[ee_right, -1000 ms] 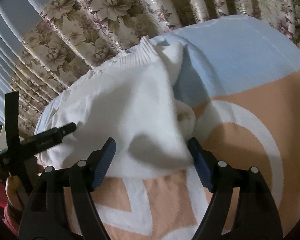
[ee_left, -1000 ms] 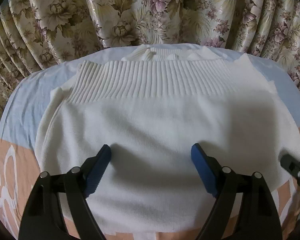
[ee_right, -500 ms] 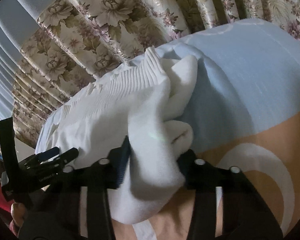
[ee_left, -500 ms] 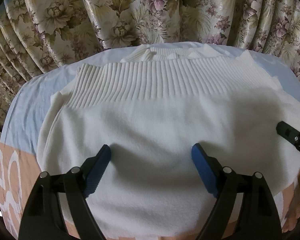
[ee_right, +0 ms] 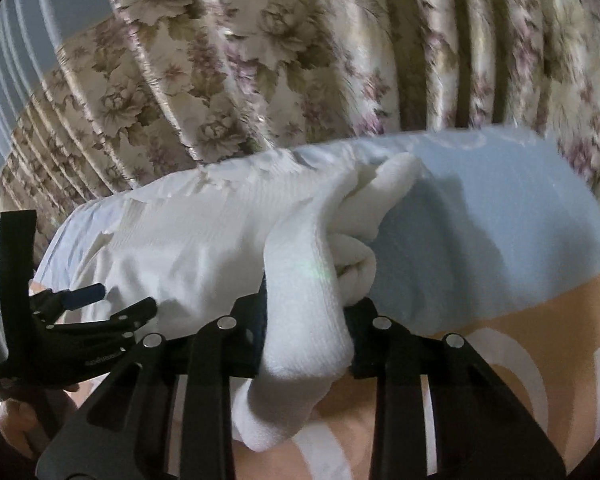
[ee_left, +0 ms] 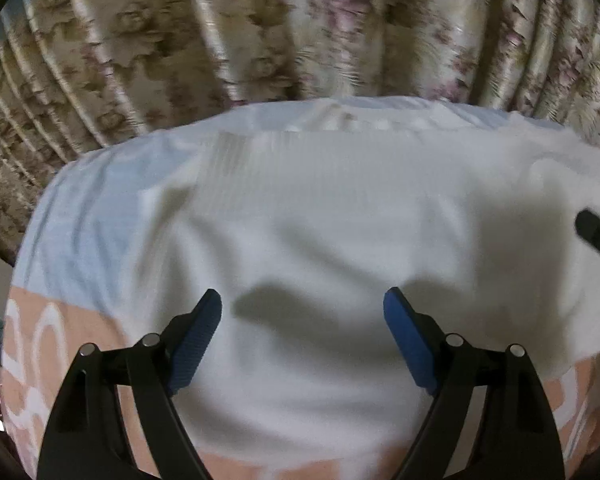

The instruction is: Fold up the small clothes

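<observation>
Floral curtains (ee_left: 260, 32) are hanging behind a bed whose cover (ee_right: 500, 208) is showing pale blue at the far end and peach with white shapes nearer to us. We are looking at a white knitted sweater (ee_left: 320, 240), which is lying spread across that cover, its ribbed band running along the edge nearest the curtains. Above the sweater's near half, our left gripper (ee_left: 302, 336) is hovering with its blue-padded jaws standing wide apart and nothing between them; its shadow is falling on the knit. At the sweater's right-hand edge, our right gripper (ee_right: 306, 320) is pinching a thick fold of the fabric, its jaws having just been closing, with the white knit bunched between them and spilling out below. That gathered edge is standing up off the cover, rumpled, with the blue part of the cover lying bare just beyond it. From the right-wrist view we are also seeing a hand (ee_right: 16, 420) on the left gripper's handle, beside the sweater's near edge. The left-wrist view is blurring.
</observation>
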The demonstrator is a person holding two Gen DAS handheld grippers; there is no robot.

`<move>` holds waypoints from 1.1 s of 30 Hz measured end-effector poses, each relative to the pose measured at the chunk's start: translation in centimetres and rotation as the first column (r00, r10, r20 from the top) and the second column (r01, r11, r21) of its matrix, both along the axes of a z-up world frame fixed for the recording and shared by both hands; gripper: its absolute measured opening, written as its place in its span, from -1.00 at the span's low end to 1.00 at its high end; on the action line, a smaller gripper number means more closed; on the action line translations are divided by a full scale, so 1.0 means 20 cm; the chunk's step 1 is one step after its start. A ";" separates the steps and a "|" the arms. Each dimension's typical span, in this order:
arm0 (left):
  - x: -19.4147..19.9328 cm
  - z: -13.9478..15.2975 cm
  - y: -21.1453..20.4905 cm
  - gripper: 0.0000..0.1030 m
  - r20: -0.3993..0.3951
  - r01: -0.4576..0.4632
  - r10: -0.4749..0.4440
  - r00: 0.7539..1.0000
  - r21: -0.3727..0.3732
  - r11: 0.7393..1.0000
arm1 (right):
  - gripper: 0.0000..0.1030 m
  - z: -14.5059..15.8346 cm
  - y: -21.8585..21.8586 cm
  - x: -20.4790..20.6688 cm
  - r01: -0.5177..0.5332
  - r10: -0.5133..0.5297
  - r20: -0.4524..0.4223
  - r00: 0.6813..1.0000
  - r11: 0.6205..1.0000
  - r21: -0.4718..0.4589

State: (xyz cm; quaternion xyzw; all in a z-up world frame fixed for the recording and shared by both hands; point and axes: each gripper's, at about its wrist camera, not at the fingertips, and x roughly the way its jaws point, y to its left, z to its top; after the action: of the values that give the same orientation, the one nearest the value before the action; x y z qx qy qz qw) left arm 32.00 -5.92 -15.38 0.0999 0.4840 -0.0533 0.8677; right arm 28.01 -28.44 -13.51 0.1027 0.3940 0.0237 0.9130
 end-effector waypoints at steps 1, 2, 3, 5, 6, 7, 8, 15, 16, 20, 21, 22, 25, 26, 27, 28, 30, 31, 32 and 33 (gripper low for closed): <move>0.00 0.03 0.08 0.63 0.013 -0.018 0.018 1.000 0.018 1.000 | -0.45 0.02 0.04 0.01 -0.013 0.013 0.007 1.000 1.000 -0.016; 0.01 0.06 0.14 0.63 0.025 -0.033 0.032 0.999 0.034 0.999 | -0.46 0.05 0.10 0.02 -0.033 0.034 0.014 0.999 0.999 -0.033; 0.01 0.09 0.23 0.63 0.043 -0.055 0.053 0.998 0.049 0.997 | -0.47 0.08 0.18 0.04 -0.063 0.064 0.021 0.998 0.997 -0.054; 0.01 0.12 0.35 0.63 0.060 -0.088 0.085 0.995 0.059 0.994 | -0.48 0.12 0.33 0.08 -0.111 0.114 0.031 0.993 0.991 -0.081; 0.01 0.14 0.41 0.63 0.063 -0.105 0.102 0.993 0.058 0.993 | -0.49 0.13 0.42 0.10 -0.141 0.144 0.037 0.989 0.986 -0.091; 0.01 0.15 0.49 0.63 0.064 -0.128 0.125 0.990 0.050 0.991 | -0.49 0.14 0.48 0.11 -0.162 0.166 0.039 0.985 0.982 -0.093; 0.01 0.16 0.56 0.63 0.061 -0.149 0.146 0.987 0.042 0.988 | -0.50 0.14 0.55 0.13 -0.187 0.191 0.039 0.981 0.978 -0.089; -0.01 0.16 0.84 0.63 0.049 -0.216 0.216 0.975 0.007 0.976 | -0.52 -0.07 1.01 0.22 -0.361 0.358 -0.082 0.930 0.932 -0.022; -0.02 0.17 0.86 0.63 0.047 -0.221 0.221 0.974 -0.001 0.975 | -0.52 -0.10 1.04 0.22 -0.372 0.367 -0.096 0.925 0.928 -0.033; -0.02 0.18 0.86 0.63 0.045 -0.213 0.214 0.976 -0.026 0.977 | -0.25 -0.09 1.03 0.18 -0.421 0.419 -0.104 0.902 0.907 0.008; -0.02 0.19 0.85 0.63 0.049 -0.210 0.211 0.976 -0.024 0.977 | -0.22 -0.05 1.01 0.16 -0.426 0.426 -0.091 0.900 0.904 0.019; -0.02 0.20 0.84 0.63 0.051 -0.204 0.206 0.977 -0.026 0.979 | -0.20 -0.02 0.98 0.14 -0.429 0.430 -0.081 0.899 0.903 0.032; -0.03 0.23 0.81 0.63 0.063 -0.186 0.188 0.980 -0.031 0.982 | 0.00 0.10 0.85 0.05 -0.420 0.423 -0.036 0.905 0.905 0.068; -0.03 0.24 0.79 0.63 0.065 -0.175 0.177 0.982 -0.032 0.984 | 0.08 0.13 0.79 0.02 -0.404 0.406 -0.024 0.914 0.913 0.063; -0.03 0.25 0.77 0.63 0.064 -0.165 0.167 0.984 -0.037 0.986 | 0.12 0.14 0.76 0.00 -0.391 0.393 -0.021 0.919 0.918 0.059; -0.04 0.25 0.76 0.63 0.063 -0.158 0.161 0.985 -0.041 0.987 | 0.17 0.15 0.70 -0.02 -0.368 0.369 -0.022 0.929 0.928 0.054; -0.04 0.25 0.71 0.63 0.053 -0.134 0.137 0.989 -0.056 0.989 | 0.17 0.14 0.60 -0.03 -0.325 0.327 -0.030 0.945 0.944 0.058; -0.03 0.24 0.67 0.63 0.041 -0.119 0.122 0.992 -0.069 0.991 | 0.17 0.12 0.55 -0.02 -0.303 0.305 -0.037 0.952 0.951 0.063; -0.03 0.24 0.64 0.63 0.030 -0.104 0.107 0.994 -0.080 0.991 | 0.17 0.09 0.51 -0.01 -0.278 0.282 -0.051 0.958 0.958 0.072; -0.03 0.23 0.61 0.63 0.022 -0.090 0.092 0.995 -0.087 0.992 | 0.17 0.07 0.48 -0.02 -0.263 0.267 -0.057 0.962 0.962 0.077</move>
State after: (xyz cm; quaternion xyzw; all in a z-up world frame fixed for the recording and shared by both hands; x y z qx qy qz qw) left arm 31.33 6.20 -10.82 0.0409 0.4740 -0.0330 0.8790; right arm 27.66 -18.85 -12.05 0.0810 0.4335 0.1557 0.8839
